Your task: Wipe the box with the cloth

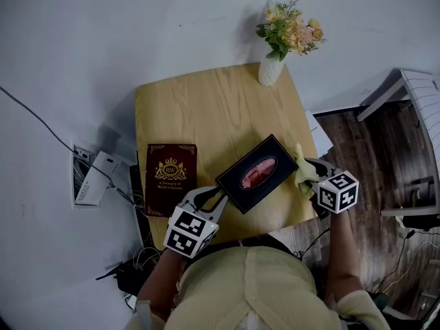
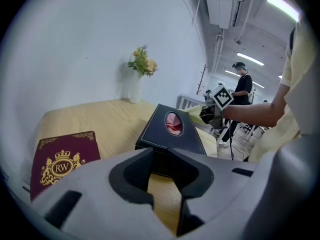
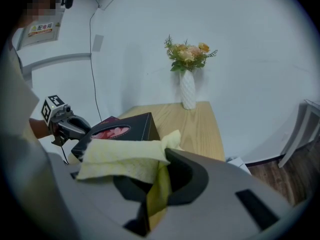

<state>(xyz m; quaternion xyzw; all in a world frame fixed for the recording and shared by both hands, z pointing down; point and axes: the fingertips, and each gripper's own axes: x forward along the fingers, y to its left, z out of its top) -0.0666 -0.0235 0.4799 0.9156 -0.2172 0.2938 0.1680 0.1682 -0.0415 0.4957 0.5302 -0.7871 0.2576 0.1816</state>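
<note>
Your left gripper clamps the box's near corner; your right gripper pinches the cloth beside its opposite end.

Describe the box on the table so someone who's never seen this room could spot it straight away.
Find the light wooden table against the white wall. Toward the edge nearest the person, beside the maroon book, is the black box. It alone has an oval top opening showing pink.
</note>
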